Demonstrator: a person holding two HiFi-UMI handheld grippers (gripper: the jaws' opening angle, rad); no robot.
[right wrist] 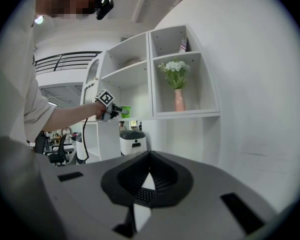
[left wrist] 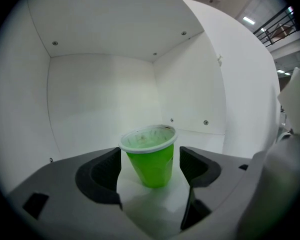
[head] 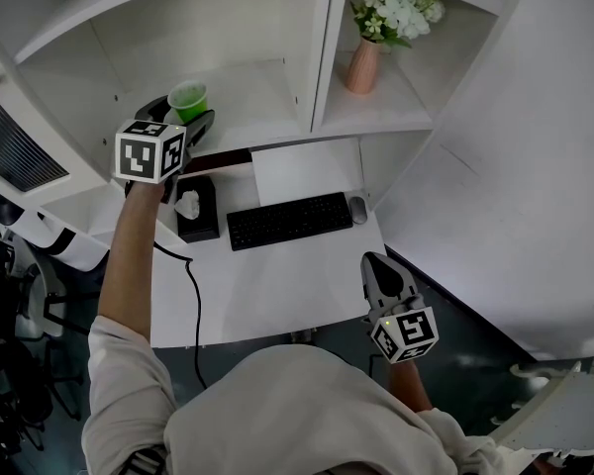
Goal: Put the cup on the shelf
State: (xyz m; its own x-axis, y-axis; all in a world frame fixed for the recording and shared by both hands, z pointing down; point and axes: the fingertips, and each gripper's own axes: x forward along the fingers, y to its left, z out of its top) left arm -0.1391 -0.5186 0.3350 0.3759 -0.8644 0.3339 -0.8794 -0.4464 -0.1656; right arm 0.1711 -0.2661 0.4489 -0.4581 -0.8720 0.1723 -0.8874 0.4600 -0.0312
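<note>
Green cup — white shelf, pink vase.

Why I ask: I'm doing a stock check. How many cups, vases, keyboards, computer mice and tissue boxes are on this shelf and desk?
Green plastic cup: 1
Pink vase with white flowers: 1
Black computer keyboard: 1
Dark grey computer mouse: 1
Black tissue box: 1
Total: 5

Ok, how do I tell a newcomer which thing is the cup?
Start at the white shelf unit above the desk and take its left compartment, not the right one with the pink vase. The cup stands there upright between the open jaws of the left gripper; it is the only green thing, with a white rim.
</note>
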